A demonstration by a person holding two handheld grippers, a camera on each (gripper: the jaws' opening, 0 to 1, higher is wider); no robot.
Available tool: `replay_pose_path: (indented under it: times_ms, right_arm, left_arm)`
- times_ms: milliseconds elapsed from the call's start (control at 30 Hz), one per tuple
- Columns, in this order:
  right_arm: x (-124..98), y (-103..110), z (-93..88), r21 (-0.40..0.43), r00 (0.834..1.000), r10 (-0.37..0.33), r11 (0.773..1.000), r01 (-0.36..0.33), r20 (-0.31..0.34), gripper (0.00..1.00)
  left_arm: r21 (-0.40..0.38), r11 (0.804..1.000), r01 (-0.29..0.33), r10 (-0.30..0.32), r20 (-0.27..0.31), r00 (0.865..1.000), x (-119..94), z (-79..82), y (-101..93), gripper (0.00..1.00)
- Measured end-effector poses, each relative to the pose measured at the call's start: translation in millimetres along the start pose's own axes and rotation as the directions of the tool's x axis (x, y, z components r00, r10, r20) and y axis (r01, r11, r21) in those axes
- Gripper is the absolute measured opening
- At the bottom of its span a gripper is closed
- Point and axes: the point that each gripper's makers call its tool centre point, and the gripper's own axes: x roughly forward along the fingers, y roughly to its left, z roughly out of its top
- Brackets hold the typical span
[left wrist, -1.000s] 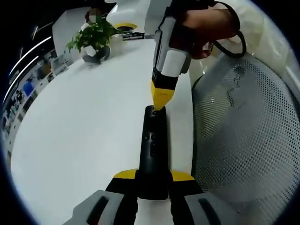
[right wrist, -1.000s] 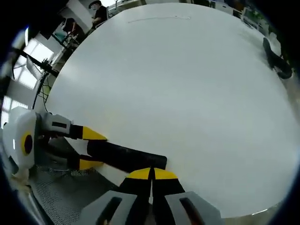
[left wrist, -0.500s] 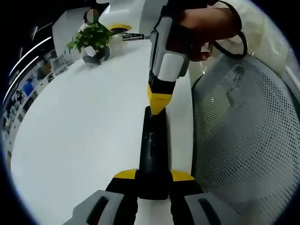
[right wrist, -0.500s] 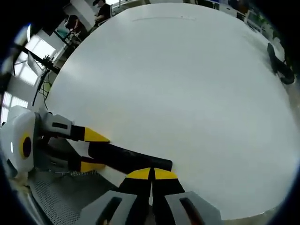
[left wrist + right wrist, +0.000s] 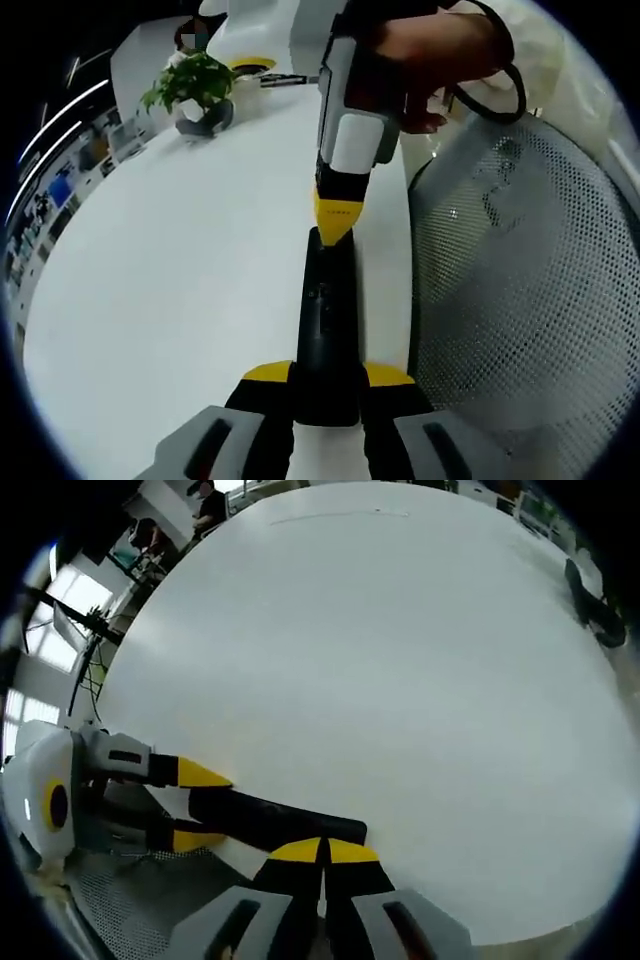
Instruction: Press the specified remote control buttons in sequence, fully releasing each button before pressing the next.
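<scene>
The left gripper (image 5: 327, 378) pinches the black remote (image 5: 327, 330) at the white table's (image 5: 180, 270) edge while the right gripper (image 5: 337, 228), jaws pressed together, bears on its far end, apparently mid-press; next comes a full lift-off.

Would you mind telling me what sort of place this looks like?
Probably an open office or lab: a large white table, a mesh chair beside it, a potted plant, and a person at a desk in the background.
</scene>
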Motion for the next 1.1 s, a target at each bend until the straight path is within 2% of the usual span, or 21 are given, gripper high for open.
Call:
replay_pose_path:
  times_ms: [267,467,933,1100]
  right_arm:
    - [0.6,-0.9,0.1,0.030,1.000,0.005,1.000,-0.006,0.027,0.00]
    - [-0.2,2.5,-1.8,-0.002,0.999,-0.017,1.000,0.017,0.028,0.00]
    - [-2.5,3.1,-2.1,-0.028,0.999,-0.038,0.999,0.038,-0.005,0.00]
    - [-3.9,6.9,0.1,-0.009,1.000,-0.004,1.000,0.004,0.003,0.00]
  left_arm:
    - [-0.001,1.000,0.001,-0.001,-0.002,1.000,-0.3,-0.1,-0.3,0.24]
    - [-0.010,1.000,0.000,0.000,0.000,1.000,-0.3,-0.2,0.1,0.24]
    - [-0.008,1.000,0.003,-0.003,0.003,1.000,-0.2,0.9,-1.0,0.24]
    - [-0.012,1.000,0.002,-0.002,0.010,1.000,-0.3,1.3,-0.9,0.24]
